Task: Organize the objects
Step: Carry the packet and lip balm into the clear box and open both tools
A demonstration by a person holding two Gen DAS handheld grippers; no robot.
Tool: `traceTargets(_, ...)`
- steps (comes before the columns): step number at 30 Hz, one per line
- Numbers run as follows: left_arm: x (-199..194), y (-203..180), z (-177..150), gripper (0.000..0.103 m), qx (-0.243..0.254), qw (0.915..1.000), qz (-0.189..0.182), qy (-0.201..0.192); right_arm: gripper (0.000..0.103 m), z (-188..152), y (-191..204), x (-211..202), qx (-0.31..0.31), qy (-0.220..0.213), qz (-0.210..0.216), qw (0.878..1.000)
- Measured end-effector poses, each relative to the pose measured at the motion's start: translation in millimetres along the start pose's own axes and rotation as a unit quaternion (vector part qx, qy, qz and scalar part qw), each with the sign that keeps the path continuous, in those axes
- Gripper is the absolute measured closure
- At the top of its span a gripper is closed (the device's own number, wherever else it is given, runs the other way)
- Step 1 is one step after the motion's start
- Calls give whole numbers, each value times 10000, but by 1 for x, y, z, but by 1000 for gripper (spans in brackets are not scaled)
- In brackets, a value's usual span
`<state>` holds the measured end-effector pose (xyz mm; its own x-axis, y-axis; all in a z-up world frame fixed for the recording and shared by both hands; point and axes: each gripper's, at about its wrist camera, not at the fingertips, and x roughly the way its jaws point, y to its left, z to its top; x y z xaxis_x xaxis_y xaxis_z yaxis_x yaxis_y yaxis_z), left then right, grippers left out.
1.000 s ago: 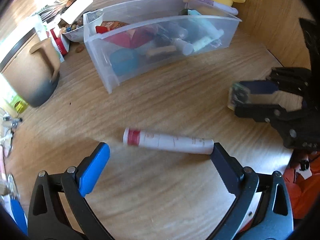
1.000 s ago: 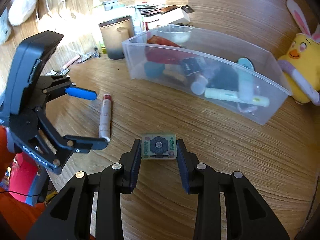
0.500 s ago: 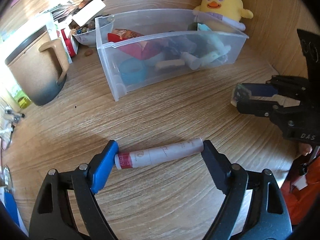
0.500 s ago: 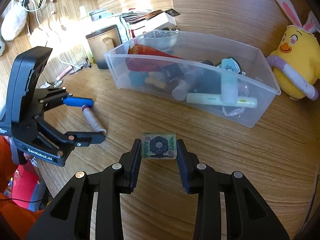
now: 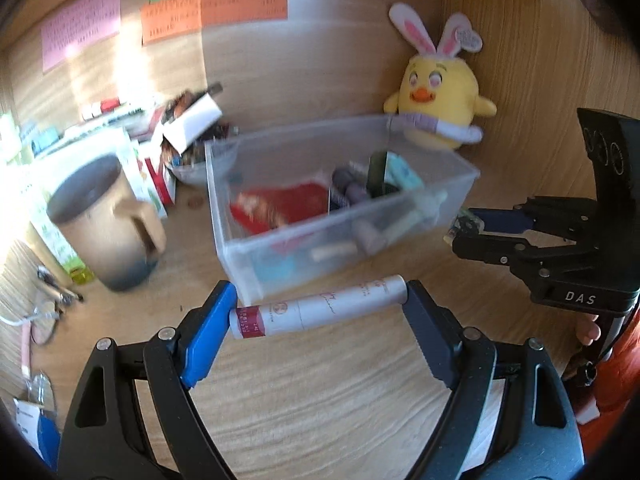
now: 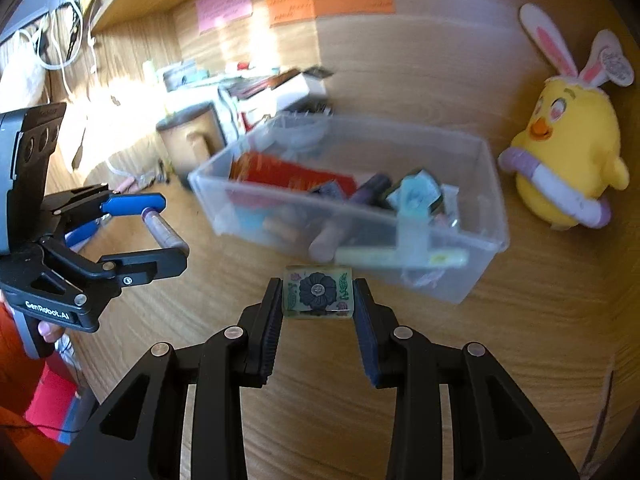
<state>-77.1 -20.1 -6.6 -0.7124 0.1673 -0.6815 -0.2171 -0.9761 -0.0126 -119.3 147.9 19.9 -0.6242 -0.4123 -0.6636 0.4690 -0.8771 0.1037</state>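
- Holding item one: left hand-held gripper [image 5: 318, 308], jaws clamped endwise on a long white cylindrical tube with a red cap end [image 5: 320, 311]; tube lies crosswise between the pads, off the wooden bench [image 5: 320, 412].
- Item two: right hand-held gripper [image 6: 319, 300], jaws clamped on a small pale rectangular tile with a dark flower print [image 6: 318, 291], also off the bench.
- Receptacle: clear rectangular plastic bin [image 5: 460, 168], ahead of both hand-held grippers, just beyond the tube; already holds mixed tubes and a red packet.
- Bystanders: yellow plush chick with rabbit ears [image 5: 438, 96] beyond the bin; tan mug with dark base [image 5: 104, 224] ahead-left of the left hand-held gripper.
- Step in hand, as judged: carry phase, both loads bound for the bin.
- Next move calls for: clearing the near wall, spreading the jaws over the open interior, and keeping the two hand-held grippers apart at the rim.
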Motion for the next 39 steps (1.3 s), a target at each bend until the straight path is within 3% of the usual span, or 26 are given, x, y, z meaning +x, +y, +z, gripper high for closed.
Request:
traceTargets(8,2,-10,27,19,45,9993,232,-276,72,31,-20,-22,113,-525,-208,9983)
traceTargets(15,12,-9,51,18,-89,9990,172,-393,72,56,-39,-26,159,-749,-396,9963)
traceTargets(31,81,1,72,18,-289,9995,100,92,72,57,-71,39,498,-15,-533,9973)
traceTargets(39,99,8,71,18,-492,9983,-8,298,71,54,-65,48,318,29,-675,9972)
